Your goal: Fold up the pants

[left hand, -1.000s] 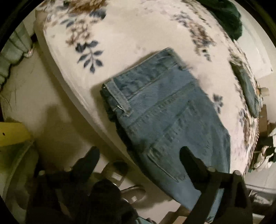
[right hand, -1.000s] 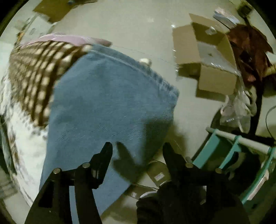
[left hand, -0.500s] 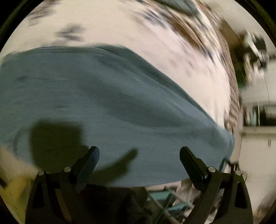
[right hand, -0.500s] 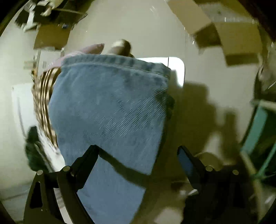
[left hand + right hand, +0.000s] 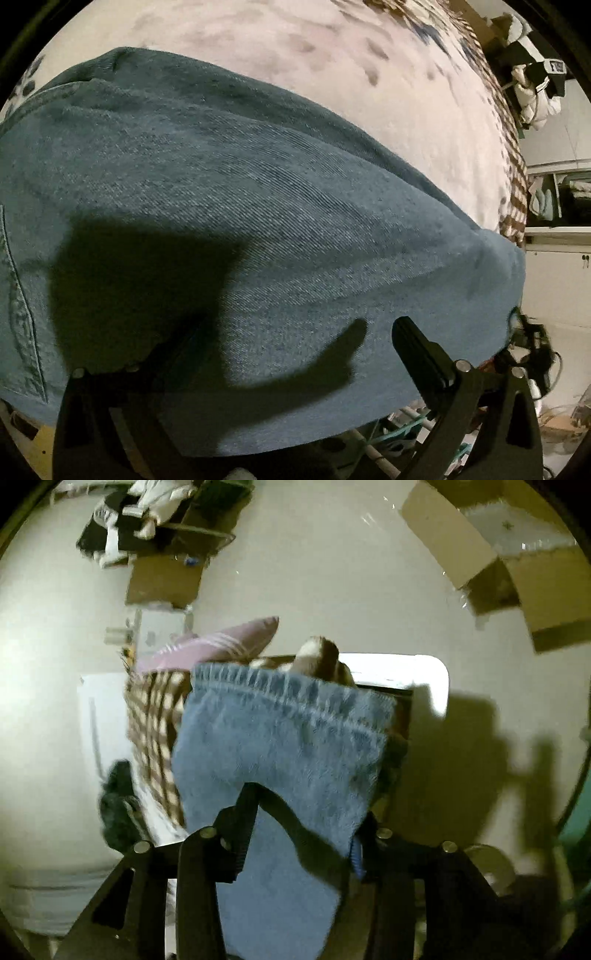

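Blue denim jeans (image 5: 258,206) lie on a floral bed cover (image 5: 369,81) and fill most of the left wrist view. My left gripper (image 5: 295,339) is open, just above the leg fabric near the bed's edge; its left finger is lost in shadow. In the right wrist view the jeans' leg end (image 5: 280,738) with its hem hangs at the bed's end. My right gripper (image 5: 306,812) has its fingers narrowed around the leg's lower edge, the right finger hidden behind the cloth.
A brown checked blanket (image 5: 155,720) and a pink pillow (image 5: 210,646) lie beyond the leg end. Cardboard boxes (image 5: 517,572) and clutter (image 5: 147,517) sit on the floor. A dark green garment (image 5: 118,805) lies on the bed's left.
The left gripper swung from the waistband to low over the leg. The right gripper moved in on the leg end and its fingers narrowed onto the fabric.
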Motion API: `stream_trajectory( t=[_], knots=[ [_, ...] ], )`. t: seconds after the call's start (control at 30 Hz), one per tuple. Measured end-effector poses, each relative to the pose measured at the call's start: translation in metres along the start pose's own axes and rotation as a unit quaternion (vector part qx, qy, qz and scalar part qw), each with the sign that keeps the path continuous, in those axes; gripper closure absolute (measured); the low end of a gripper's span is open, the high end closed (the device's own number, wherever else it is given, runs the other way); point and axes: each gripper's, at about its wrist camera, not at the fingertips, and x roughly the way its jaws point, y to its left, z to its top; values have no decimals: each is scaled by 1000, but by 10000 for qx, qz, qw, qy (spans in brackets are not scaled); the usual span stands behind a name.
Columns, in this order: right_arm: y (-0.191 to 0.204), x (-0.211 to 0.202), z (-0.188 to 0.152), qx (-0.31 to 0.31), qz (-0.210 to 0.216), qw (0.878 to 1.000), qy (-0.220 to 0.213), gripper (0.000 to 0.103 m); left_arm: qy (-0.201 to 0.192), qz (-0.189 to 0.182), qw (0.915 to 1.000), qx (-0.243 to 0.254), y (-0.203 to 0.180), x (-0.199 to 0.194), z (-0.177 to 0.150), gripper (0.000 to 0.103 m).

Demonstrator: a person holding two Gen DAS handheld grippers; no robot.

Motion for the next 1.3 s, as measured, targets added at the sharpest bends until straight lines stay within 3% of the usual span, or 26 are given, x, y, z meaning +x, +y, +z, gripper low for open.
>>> stream_trajectory(
  t=[0.17, 0.27, 0.4, 0.43, 0.53, 0.63, 0.7, 0.8, 0.83, 0.87, 0.93, 1.0, 1.2, 1.3],
  knots=[
    [27, -6, -7, -343, 377, 9980, -361, 57, 157, 599, 9981, 26, -16, 12, 4, 0],
    [31, 8, -4, -517, 118, 9982, -287, 55, 253, 981, 9949, 40, -26, 18, 5, 0],
    [29, 11, 4, -236, 265, 9993, -117, 59, 228, 1064, 9939, -172, -31, 21, 6, 0],
    [37, 4, 1, -463, 245, 9985, -170, 67, 215, 1035, 9942, -223, -32, 22, 6, 0],
    [74, -16, -15, -1385, 232, 9897, -271, 68, 204, 1002, 9945, -232, -30, 21, 5, 0],
    [90, -11, -18, -1969, 66, 9803, -138, 68, 197, 1033, 9942, -225, -19, 14, 1, 0],
    [85, 3, -11, -1834, -207, 9828, -35, 68, 202, 1067, 9938, -248, -27, 20, 0, 0],
    [57, 24, 8, -1109, -392, 9927, 266, 68, 191, 1118, 9930, -324, -43, 29, 4, 0],
    [51, 24, 10, -902, -222, 9954, 213, 71, 186, 1130, 9928, -337, -43, 30, 3, 0],
    [50, 22, 9, -845, -271, 9959, 148, 80, 183, 1128, 9929, -342, -48, 33, 9, 0],
    [64, 13, -1, -1207, -590, 9909, -77, 89, 158, 1107, 9931, -350, -48, 33, 7, 0],
    [93, -4, -23, -1953, -776, 9771, -332, 90, 135, 1098, 9933, -345, -42, 30, 3, 0],
    [153, -32, -75, -3067, -578, 9493, -387, 91, 121, 1073, 9931, -452, -29, 23, 6, 0],
    [177, -35, -90, -3362, -427, 9403, -313, 91, -115, 773, 9951, -610, -16, 5, 13, 0]
  ],
)
